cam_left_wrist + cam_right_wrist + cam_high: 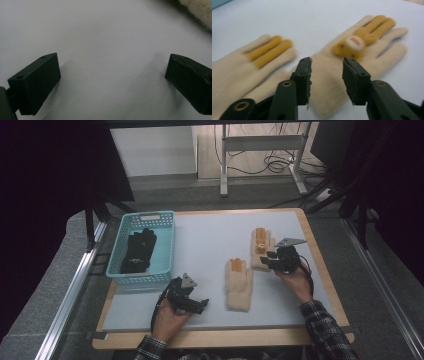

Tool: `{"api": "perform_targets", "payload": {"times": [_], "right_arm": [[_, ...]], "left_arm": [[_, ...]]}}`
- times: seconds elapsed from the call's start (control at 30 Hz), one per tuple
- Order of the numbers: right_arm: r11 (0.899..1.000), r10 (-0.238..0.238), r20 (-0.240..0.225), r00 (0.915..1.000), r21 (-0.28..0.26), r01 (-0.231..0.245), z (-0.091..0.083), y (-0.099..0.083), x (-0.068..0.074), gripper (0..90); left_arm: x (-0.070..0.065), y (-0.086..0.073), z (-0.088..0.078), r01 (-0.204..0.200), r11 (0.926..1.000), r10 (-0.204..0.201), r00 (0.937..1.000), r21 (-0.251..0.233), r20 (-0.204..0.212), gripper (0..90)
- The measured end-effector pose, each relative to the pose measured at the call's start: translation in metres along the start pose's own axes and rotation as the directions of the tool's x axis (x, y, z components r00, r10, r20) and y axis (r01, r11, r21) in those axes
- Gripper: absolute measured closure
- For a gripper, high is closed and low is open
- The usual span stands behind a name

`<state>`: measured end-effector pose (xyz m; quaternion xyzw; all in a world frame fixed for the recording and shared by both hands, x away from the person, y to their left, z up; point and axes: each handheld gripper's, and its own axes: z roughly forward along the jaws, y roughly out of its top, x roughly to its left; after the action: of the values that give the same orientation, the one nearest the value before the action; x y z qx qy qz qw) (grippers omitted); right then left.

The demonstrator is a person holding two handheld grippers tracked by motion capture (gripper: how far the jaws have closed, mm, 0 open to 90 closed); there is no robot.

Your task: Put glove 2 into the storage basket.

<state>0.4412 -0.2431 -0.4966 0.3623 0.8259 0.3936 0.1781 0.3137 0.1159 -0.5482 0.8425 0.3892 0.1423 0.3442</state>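
Right gripper [267, 260] sits at about three o'clock on the table [210, 245], its jaws partly spread with the cuff end of a cream glove [261, 249] showing in the gap between them; the pads do not press on the knit. In the right gripper view this far glove [362, 53] carries orange middle fingers and a small orange animal face on its back. At about eight o'clock from it, just beside, lies the second cream glove [239, 282], also with orange fingers, flat on the pale surface near the table's centre. Left gripper [199, 304] rests at about six o'clock, low on the table, its jaws spread wide over bare surface and holding nothing. At ten o'clock a teal basket [165, 240] stands on the table's left edge with a black glove [138, 251] lying inside it.
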Motion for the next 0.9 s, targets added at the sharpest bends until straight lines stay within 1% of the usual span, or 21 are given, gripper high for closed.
{"api": "perform_targets", "payload": {"times": [0.03, 0.07, 0.1, 0.13, 0.17, 0.2, 0.27, 0.3, 0.33, 0.4, 0.43, 0.5, 0.6, 0.67, 0.73, 0.77, 0.8, 0.9], "right_arm": [[1.000, 0.000, 0.000, 1.0000, 0.000, 0.000, 0.000, 0.000, 0.000, 55.4], [1.000, -0.008, 0.018, 0.9998, 0.002, 0.008, 0.006, 0.004, -0.009, 51.6], [1.000, -0.009, 0.021, 0.9997, 0.002, 0.009, 0.009, 0.005, -0.013, 49.9], [1.000, -0.011, 0.020, 0.9997, 0.000, 0.011, 0.012, 0.007, -0.017, 48.4], [1.000, -0.011, 0.020, 0.9997, 0.000, 0.011, 0.012, 0.007, -0.017, 48.4], [1.000, -0.021, 0.019, 0.9996, -0.001, 0.021, 0.018, 0.008, -0.023, 45.5], [0.999, -0.034, 0.015, 0.9993, -0.002, 0.034, 0.024, 0.009, -0.028, 43.7], [0.999, -0.036, 0.006, 0.9993, -0.002, 0.036, 0.028, 0.010, -0.029, 43.1], [0.999, -0.036, 0.006, 0.9993, -0.002, 0.036, 0.028, 0.010, -0.029, 43.1], [0.999, -0.044, 0.004, 0.9990, 0.006, 0.044, 0.036, 0.010, -0.032, 41.7], [0.999, -0.044, 0.004, 0.9990, 0.006, 0.044, 0.036, 0.010, -0.032, 41.7], [0.998, -0.055, -0.001, 0.9985, 0.021, 0.055, 0.044, 0.010, -0.033, 41.4], [0.997, -0.067, -0.004, 0.9978, 0.027, 0.067, 0.048, 0.010, -0.033, 41.9], [0.995, -0.083, 0.010, 0.9965, 0.049, 0.082, 0.052, 0.011, -0.032, 48.2], [0.995, -0.076, 0.018, 0.9969, 0.065, 0.075, 0.054, 0.011, -0.030, 55.0], [0.996, -0.057, 0.026, 0.9980, 0.066, 0.055, 0.054, 0.011, -0.030, 60.1], [0.997, -0.038, 0.029, 0.9989, 0.063, 0.036, 0.053, 0.012, -0.031, 62.9], [0.999, -0.002, 0.028, 0.9996, 0.054, 0.001, 0.049, 0.012, -0.033, 66.9]], "left_arm": [[0.000, 0.000, 0.000, 0.000, 1.0000, 0.000, 1.0000, 0.000, 0.000, 0.4], [0.000, 0.000, 0.000, 0.000, 1.0000, 0.000, 1.0000, 0.000, 0.000, 0.4], [0.000, 0.000, 0.000, 0.000, 1.0000, 0.000, 1.0000, 0.000, 0.000, 0.4], [0.000, 0.000, 0.000, 0.000, 1.0000, 0.000, 1.0000, 0.000, 0.000, 0.4], [0.000, 0.000, 0.000, 0.000, 1.0000, 0.000, 1.0000, 0.000, 0.000, 0.4], [0.000, 0.000, 0.000, 0.000, 1.0000, 0.000, 1.0000, 0.000, 0.000, 0.4], [0.000, 0.000, 0.000, 0.000, 1.0000, 0.000, 1.0000, 0.000, 0.000, 0.4], [0.000, 0.000, 0.000, 0.000, 1.0000, 0.000, 1.0000, 0.000, 0.000, 0.4], [0.000, 0.000, 0.000, 0.000, 1.0000, 0.000, 1.0000, 0.000, 0.000, 0.4], [0.000, 0.000, 0.000, 0.000, 1.0000, 0.000, 1.0000, 0.000, 0.000, 0.4], [0.000, 0.000, 0.000, 0.000, 1.0000, 0.000, 1.0000, 0.000, 0.000, 0.4], [0.000, 0.000, 0.000, 0.000, 1.0000, 0.000, 1.0000, 0.000, 0.000, 0.4], [0.000, 0.000, 0.000, 0.000, 1.0000, 0.000, 1.0000, -0.001, 0.001, 0.4], [0.000, 0.000, 0.000, 0.000, 1.0000, 0.000, 1.0000, -0.001, 0.001, 0.4], [0.000, 0.000, 0.000, -0.001, 1.0000, 0.001, 1.0000, -0.001, 0.001, 0.4], [0.000, 0.000, 0.000, -0.001, 1.0000, 0.001, 1.0000, -0.001, 0.000, 0.4], [0.000, 0.000, 0.000, -0.001, 1.0000, 0.001, 1.0000, -0.001, 0.000, 0.5], [0.000, 0.000, 0.000, -0.001, 1.0000, 0.001, 1.0000, -0.001, 0.000, 0.5]]}}
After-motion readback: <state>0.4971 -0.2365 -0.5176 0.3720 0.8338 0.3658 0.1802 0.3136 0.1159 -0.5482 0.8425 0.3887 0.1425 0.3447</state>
